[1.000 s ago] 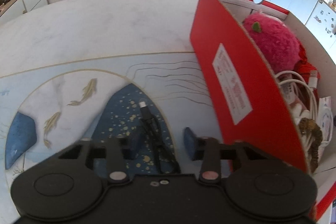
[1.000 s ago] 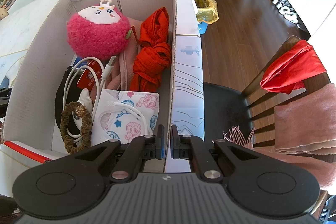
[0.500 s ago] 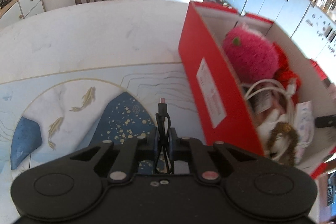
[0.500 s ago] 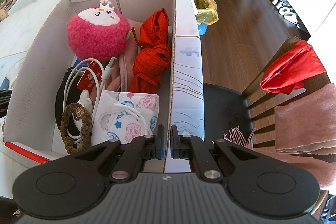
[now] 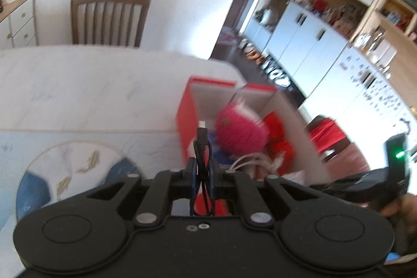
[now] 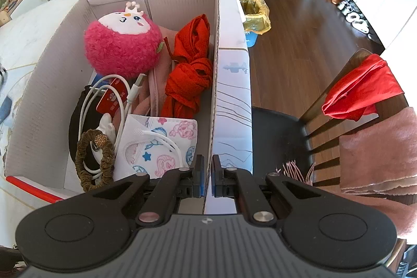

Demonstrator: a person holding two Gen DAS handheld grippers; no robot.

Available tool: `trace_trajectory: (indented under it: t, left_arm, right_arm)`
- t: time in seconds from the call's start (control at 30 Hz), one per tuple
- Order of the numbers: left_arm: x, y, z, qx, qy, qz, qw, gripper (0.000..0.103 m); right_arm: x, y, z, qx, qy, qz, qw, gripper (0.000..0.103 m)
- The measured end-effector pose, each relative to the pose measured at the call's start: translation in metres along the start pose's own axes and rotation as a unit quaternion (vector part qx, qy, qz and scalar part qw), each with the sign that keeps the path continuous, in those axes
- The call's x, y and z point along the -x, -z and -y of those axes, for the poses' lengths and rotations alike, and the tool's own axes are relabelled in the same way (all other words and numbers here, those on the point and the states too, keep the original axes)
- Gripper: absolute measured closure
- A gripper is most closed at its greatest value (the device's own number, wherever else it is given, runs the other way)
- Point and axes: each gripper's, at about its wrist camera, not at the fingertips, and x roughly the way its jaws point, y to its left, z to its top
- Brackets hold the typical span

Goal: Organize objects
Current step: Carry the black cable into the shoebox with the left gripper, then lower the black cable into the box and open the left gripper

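My left gripper (image 5: 202, 173) is shut on a coiled black cable (image 5: 201, 140) and holds it in the air above the near end of the red cardboard box (image 5: 185, 108). The cable's plug points up. My right gripper (image 6: 206, 175) is shut on the box's right wall (image 6: 214, 85). Inside the box lie a pink plush toy (image 6: 122, 48), a red cloth (image 6: 190, 74), a white cable (image 6: 122, 100), a cartoon-print mask (image 6: 161, 142) and a brown hair tie (image 6: 95, 155).
The box stands on a marble table (image 5: 78, 85) with a blue fish-pattern mat (image 5: 65, 171). A wooden chair (image 5: 109, 17) stands behind the table. Another chair (image 6: 365, 127) with red and pink cloths is at the right, beside a yellow bin (image 6: 254, 12).
My left gripper closed on the black cable on the mat, lifted it and swung right, over the box. My right gripper stayed shut on the box wall.
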Motion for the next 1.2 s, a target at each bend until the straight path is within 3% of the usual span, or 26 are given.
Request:
trace_trajectory:
  t: [0.27, 0.57, 0.77, 1.2]
  left_arm:
    - [0.009, -0.025, 0.041, -0.029, 0.057, 0.019, 0.9978, 0.096]
    - [-0.023, -0.037, 0.084, -0.055, 0.087, 0.004, 0.9947, 0.096]
    - [-0.056, -0.028, 0.105, -0.092, 0.075, -0.025, 0.9926, 0.096]
    - [-0.115, 0.005, 0.102, -0.138, 0.021, -0.092, 0.9859, 0.096]
  right_arm:
    - [0.0, 0.0, 0.0, -0.001, 0.0, 0.002, 1.0, 0.098]
    - [0.001, 0.0, 0.001, -0.001, -0.002, 0.004, 1.0, 0.098]
    - [0.001, 0.0, 0.001, -0.001, -0.004, 0.004, 1.0, 0.098]
    - [0.0, 0.0, 0.001, -0.001, -0.006, 0.005, 1.0, 0.098]
